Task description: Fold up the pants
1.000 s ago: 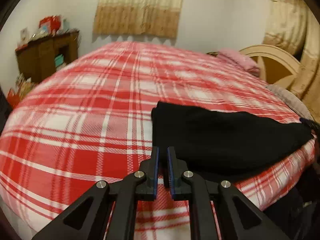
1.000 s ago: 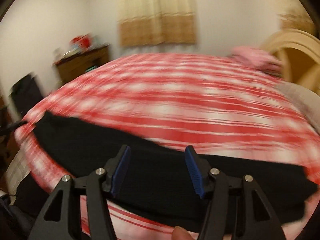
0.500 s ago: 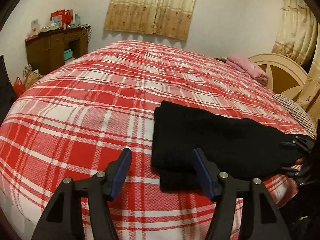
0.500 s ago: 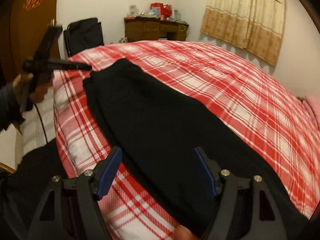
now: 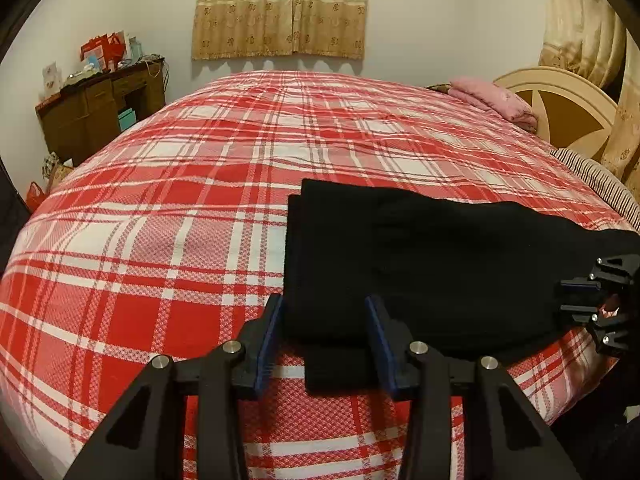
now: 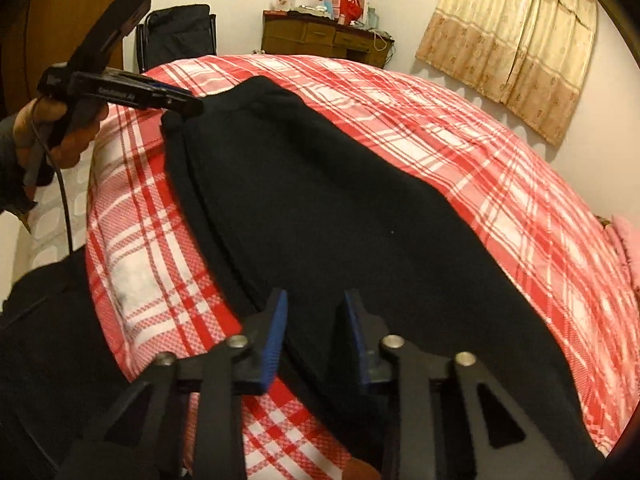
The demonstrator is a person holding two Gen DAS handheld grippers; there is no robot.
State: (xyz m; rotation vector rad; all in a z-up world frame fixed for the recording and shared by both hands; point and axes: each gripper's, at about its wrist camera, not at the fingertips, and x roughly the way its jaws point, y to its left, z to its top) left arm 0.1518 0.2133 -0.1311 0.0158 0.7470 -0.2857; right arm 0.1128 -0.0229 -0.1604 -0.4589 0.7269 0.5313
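Note:
Black pants (image 5: pixel 440 260), folded lengthwise, lie across the near edge of a red plaid bed (image 5: pixel 160 240). My left gripper (image 5: pixel 326 312) straddles their near left corner; its jaws are closing, with the cloth flat between the blue pads. At the pants' other end sits my right gripper (image 5: pixel 572 300). In the right wrist view the pants (image 6: pixel 320 200) run away from my right gripper (image 6: pixel 316 312), whose jaws are closing with the near edge of the cloth between them. A hand (image 6: pixel 60 128) holds my left gripper (image 6: pixel 188 106) at the far end.
A wooden desk (image 5: pixel 100 112) with clutter stands by the far left wall. Pink folded cloth (image 5: pixel 496 100) and a cream headboard (image 5: pixel 560 108) are at the far right. A dark chair (image 6: pixel 176 32) stands beside the bed. The bed's edge drops off just below both grippers.
My left gripper went from shut to wide, then narrowed around the pants' corner. My right gripper swung and rolled from the pants' middle to their end, and its jaws narrowed.

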